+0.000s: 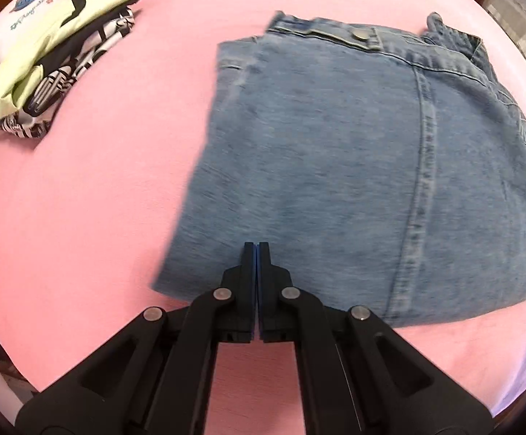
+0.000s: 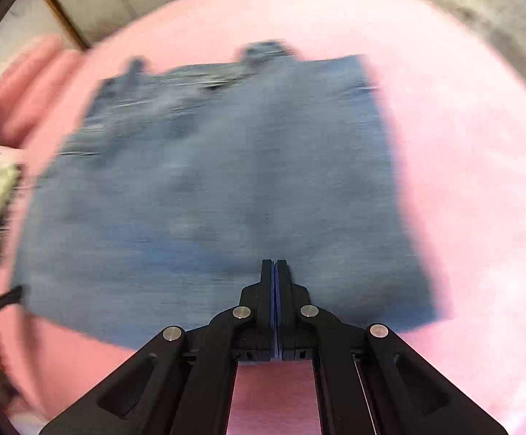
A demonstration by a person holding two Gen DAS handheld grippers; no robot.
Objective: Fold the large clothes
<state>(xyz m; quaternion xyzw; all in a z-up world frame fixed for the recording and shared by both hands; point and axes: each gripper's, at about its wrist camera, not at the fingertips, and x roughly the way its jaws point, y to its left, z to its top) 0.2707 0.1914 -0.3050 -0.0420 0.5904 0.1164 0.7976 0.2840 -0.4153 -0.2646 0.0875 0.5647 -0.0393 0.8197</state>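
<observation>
Your jeans lie folded into a compact rectangle on the pink sheet, waistband on the far side from you. Your left gripper sits clenched and empty over the near edge of the jeans; your right gripper is likewise pressed closed with nothing between its pads, over that same near edge. Beyond the jeans' left side, a stack of folded clothes waits. The folding looks essentially finished; what's probably left is moving the jeans onto that stack.
</observation>
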